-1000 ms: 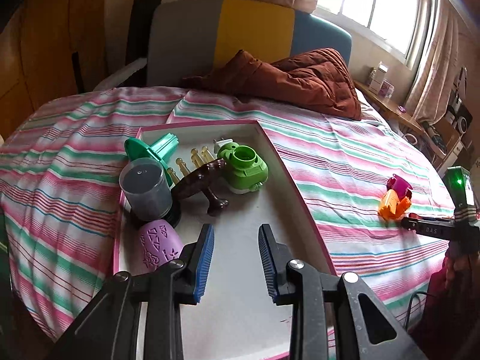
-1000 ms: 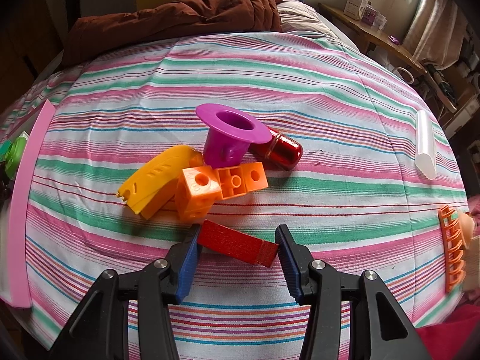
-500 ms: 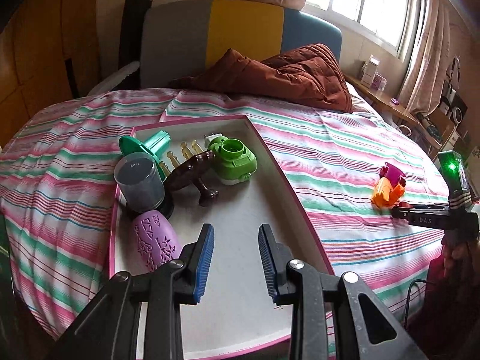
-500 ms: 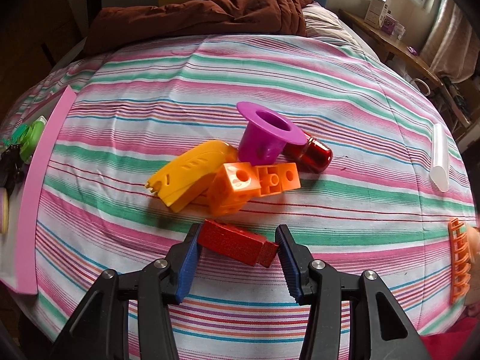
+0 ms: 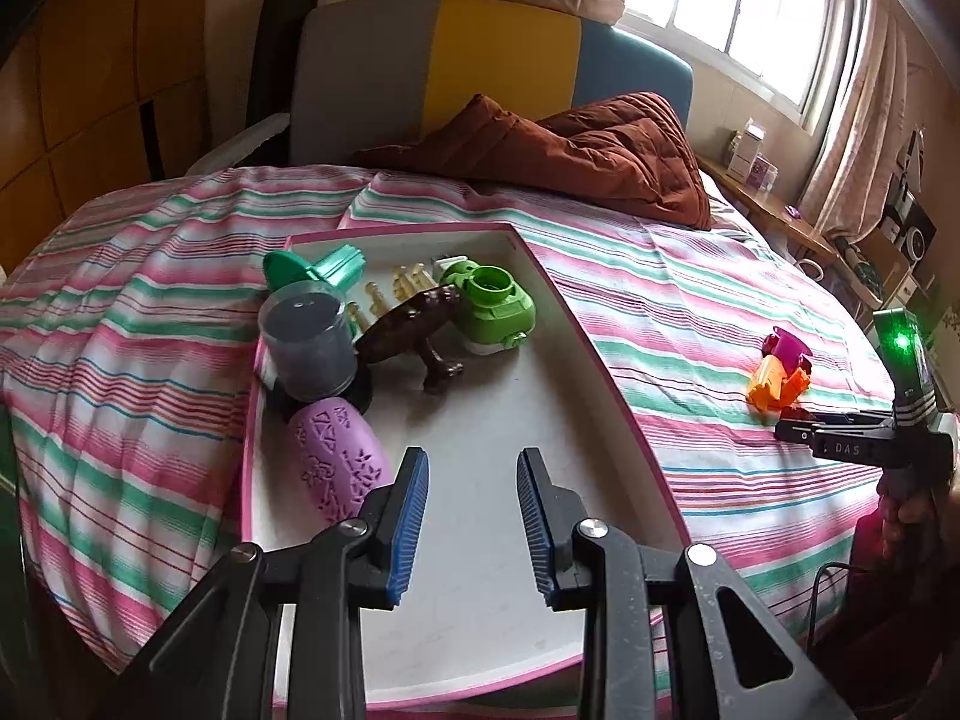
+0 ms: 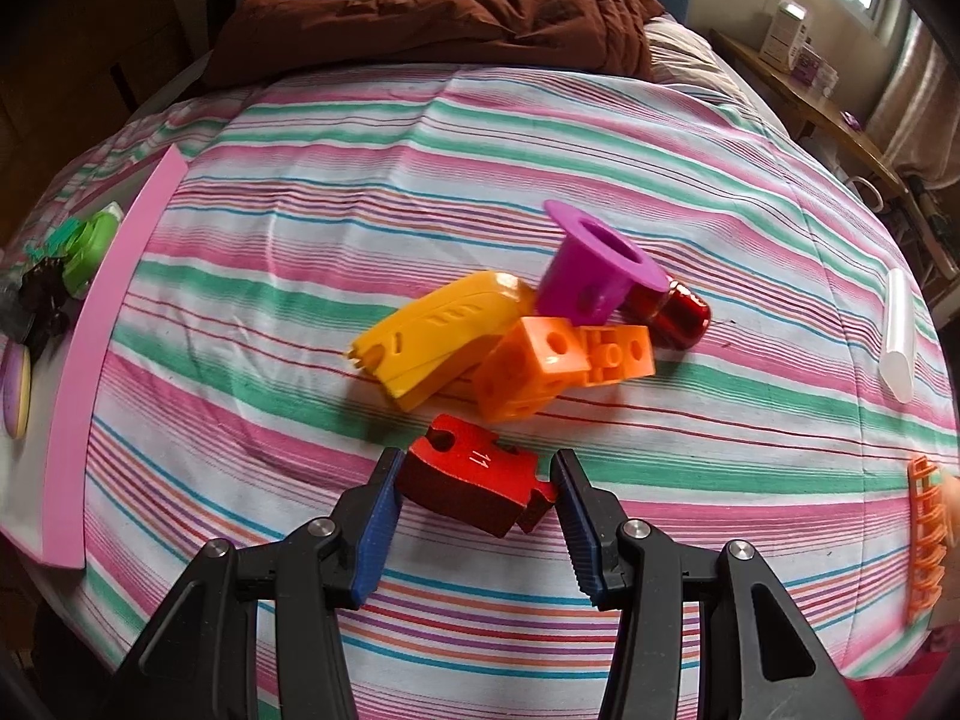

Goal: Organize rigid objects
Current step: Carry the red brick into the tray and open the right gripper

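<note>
Carrying a red block [image 6: 474,489] in the right claw [image 6: 474,492], pinched between both blue pads, lifted off the striped bedspread [image 6: 420,150] just in front of the toy pile; block is tilted and gripped near its ends, one notched corner poking past the right pad, so it could twist or drop out on the way to the tray if the hand rolls or jerks, judging by how little pad seems to overlap it. Pile right behind it: yellow curved piece [image 6: 438,336], orange cube block [image 6: 534,372], purple funnel-shaped piece [image 6: 600,264], dark red cylinder [image 6: 672,312], all touching or leaning on each other, so a low swing could knock them and scatter them on the soft bed. White tube [image 6: 897,336] lies well apart to the right, orange ladder-like piece [image 6: 927,534] at the right edge. Pink-rimmed tray [image 5: 600,360] sits on the bed to the left, its far end already crowded with a green toy [image 5: 492,306], brown piece [image 5: 414,324], grey cup [image 5: 309,339], teal piece [image 5: 318,267] and purple egg-shaped piece [image 5: 339,456]; near half is bare, dropping the block there looks safest, a drop onto the crowded end could tip the cup. Left claw [image 5: 471,516] hovers over the bare tray floor, jaws spread partway, nothing between them, touching nothing
</note>
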`<state>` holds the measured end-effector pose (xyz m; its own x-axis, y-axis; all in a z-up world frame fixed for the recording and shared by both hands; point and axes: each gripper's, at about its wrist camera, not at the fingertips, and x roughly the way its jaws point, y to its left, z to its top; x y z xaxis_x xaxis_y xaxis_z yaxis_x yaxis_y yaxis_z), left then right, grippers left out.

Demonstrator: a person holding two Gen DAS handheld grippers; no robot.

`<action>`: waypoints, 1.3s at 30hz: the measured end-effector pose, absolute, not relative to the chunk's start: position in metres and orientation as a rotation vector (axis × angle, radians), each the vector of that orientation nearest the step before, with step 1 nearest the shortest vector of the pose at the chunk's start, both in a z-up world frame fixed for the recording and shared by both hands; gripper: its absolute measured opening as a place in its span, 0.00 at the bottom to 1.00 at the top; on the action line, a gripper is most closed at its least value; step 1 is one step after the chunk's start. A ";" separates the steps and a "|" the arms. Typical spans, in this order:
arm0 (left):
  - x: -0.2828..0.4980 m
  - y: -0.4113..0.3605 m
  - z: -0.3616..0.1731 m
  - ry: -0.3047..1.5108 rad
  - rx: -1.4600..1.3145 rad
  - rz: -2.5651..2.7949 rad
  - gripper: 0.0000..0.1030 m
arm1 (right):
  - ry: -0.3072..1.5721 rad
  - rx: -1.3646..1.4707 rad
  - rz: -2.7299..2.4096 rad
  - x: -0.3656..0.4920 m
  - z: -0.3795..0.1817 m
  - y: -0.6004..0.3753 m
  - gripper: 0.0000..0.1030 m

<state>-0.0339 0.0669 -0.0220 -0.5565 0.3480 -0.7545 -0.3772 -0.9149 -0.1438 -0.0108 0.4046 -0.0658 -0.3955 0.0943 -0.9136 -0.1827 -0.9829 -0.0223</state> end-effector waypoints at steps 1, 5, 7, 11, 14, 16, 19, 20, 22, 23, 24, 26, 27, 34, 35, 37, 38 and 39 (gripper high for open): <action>-0.034 0.065 -0.022 0.043 -1.181 2.461 0.29 | 0.113 -1.626 2.490 -0.011 -0.066 0.403 0.49; -0.035 0.056 -0.022 0.020 -1.183 2.471 0.29 | 0.086 -1.641 2.487 -0.011 -0.067 0.398 0.49; -0.035 0.052 -0.021 0.015 -1.179 2.479 0.29 | 0.117 -1.628 2.493 -0.010 -0.063 0.397 0.49; -0.036 0.040 -0.022 -0.005 -1.189 2.498 0.29 | 0.226 -1.571 2.590 -0.013 -0.042 0.379 0.49; -0.038 0.033 -0.023 -0.023 -1.199 2.507 0.29 | 0.204 -1.548 2.712 -0.022 -0.022 0.340 0.49; -0.038 0.029 -0.024 -0.030 -1.202 2.512 0.29 | 0.177 -1.545 2.779 -0.029 -0.013 0.314 0.49; -0.039 0.024 -0.023 -0.044 -1.202 2.519 0.29 | 0.126 -1.553 2.880 -0.042 -0.002 0.271 0.49; -0.039 0.022 -0.023 -0.050 -1.201 2.522 0.29 | 0.100 -1.557 2.915 -0.047 0.002 0.255 0.49; -0.039 0.018 -0.023 -0.060 -1.201 2.525 0.29 | 0.057 -1.564 2.947 -0.054 0.004 0.234 0.49; -0.039 0.016 -0.023 -0.067 -1.201 2.526 0.29 | 0.043 -1.577 2.955 -0.060 0.003 0.225 0.49; -0.040 0.014 -0.023 -0.076 -1.203 2.526 0.29 | 0.028 -1.592 2.960 -0.066 0.002 0.216 0.49; -0.041 0.012 -0.024 -0.092 -1.206 2.523 0.29 | -0.013 -1.619 2.958 -0.075 -0.003 0.202 0.49; -0.041 0.011 -0.024 -0.096 -1.207 2.521 0.29 | -0.029 -1.632 2.955 -0.078 -0.006 0.197 0.49; -0.042 0.006 -0.029 -0.118 -1.225 2.513 0.29 | -0.131 -1.721 2.858 -0.110 -0.038 0.176 0.49; -0.043 0.006 -0.030 -0.119 -1.227 2.513 0.29 | -0.131 -1.723 2.851 -0.114 -0.041 0.176 0.49; -0.044 0.006 -0.031 -0.119 -1.230 2.513 0.29 | -0.135 -1.721 2.831 -0.120 -0.046 0.177 0.49; -0.044 0.007 -0.031 -0.118 -1.230 2.512 0.29 | -0.136 -1.709 2.835 -0.122 -0.046 0.177 0.50; -0.043 0.007 -0.031 -0.116 -1.228 2.511 0.29 | -0.132 -1.706 2.835 -0.123 -0.046 0.178 0.50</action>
<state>-0.0433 0.0069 -0.0312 -0.5673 0.3379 -0.7510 -0.2673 -0.9381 -0.2202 -0.1228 0.1780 -0.0461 -0.4583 -0.1042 -0.8827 0.1856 -0.9824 0.0195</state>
